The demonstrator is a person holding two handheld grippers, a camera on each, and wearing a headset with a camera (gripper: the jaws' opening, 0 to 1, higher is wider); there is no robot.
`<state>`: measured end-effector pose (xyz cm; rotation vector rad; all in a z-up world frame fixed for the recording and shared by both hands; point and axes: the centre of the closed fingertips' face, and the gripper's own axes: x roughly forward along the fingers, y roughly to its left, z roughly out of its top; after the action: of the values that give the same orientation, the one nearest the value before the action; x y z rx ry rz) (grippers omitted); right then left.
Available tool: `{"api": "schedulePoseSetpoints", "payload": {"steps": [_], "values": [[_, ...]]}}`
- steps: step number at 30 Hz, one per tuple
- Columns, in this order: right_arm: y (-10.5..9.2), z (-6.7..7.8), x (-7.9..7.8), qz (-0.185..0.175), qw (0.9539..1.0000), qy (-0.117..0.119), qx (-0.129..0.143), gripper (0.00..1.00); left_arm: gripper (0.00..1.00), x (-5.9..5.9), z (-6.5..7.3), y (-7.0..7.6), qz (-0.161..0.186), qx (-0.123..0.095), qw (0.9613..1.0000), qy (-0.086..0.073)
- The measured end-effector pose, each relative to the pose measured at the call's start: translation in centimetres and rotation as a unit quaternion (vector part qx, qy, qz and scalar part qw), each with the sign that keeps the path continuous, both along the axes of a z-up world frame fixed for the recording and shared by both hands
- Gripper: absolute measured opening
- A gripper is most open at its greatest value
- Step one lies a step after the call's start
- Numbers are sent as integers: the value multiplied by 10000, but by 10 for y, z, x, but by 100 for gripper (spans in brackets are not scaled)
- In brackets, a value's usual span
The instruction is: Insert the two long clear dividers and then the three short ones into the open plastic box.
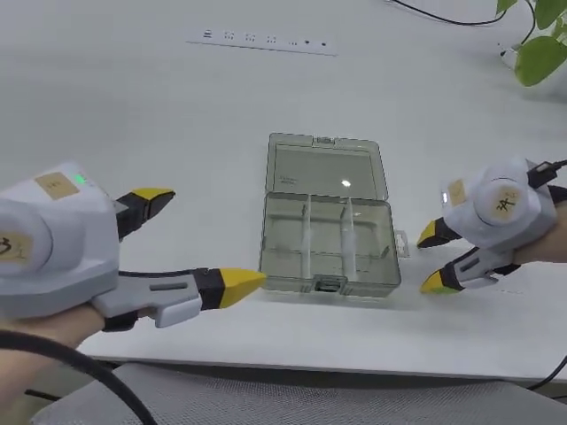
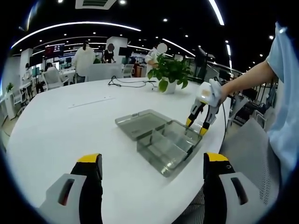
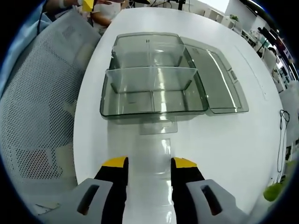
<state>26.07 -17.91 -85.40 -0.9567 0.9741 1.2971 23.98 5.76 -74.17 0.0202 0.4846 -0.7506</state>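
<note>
Two long clear dividers (image 1: 307, 232) stand inside the open plastic box (image 1: 292, 282) at centre frame on the desk (image 1: 177, 106), your left claw (image 1: 210, 236) spread wide at lower left, your right claw (image 1: 427, 262) partly open at the right edge.

Bare table (image 1: 133, 115) around the box (image 1: 328, 285); two upright dividers (image 1: 307, 237) inside.
</note>
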Motion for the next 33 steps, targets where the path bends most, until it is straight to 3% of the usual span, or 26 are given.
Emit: {"api": "schedulePoseSetpoints", "payload": {"steps": [13,29,33], "values": [[5,4,-7,-43,10000,-23,-28,33,90,3,2,-3,-42,-33,10000,-4],[-3,0,1,-27,9998,-153,-116,33,90,3,0,-8,-55,-88,9999,28],[-3,6,0,-36,9997,-209,-99,33,90,4,0,-9,-38,-131,9999,44]]}}
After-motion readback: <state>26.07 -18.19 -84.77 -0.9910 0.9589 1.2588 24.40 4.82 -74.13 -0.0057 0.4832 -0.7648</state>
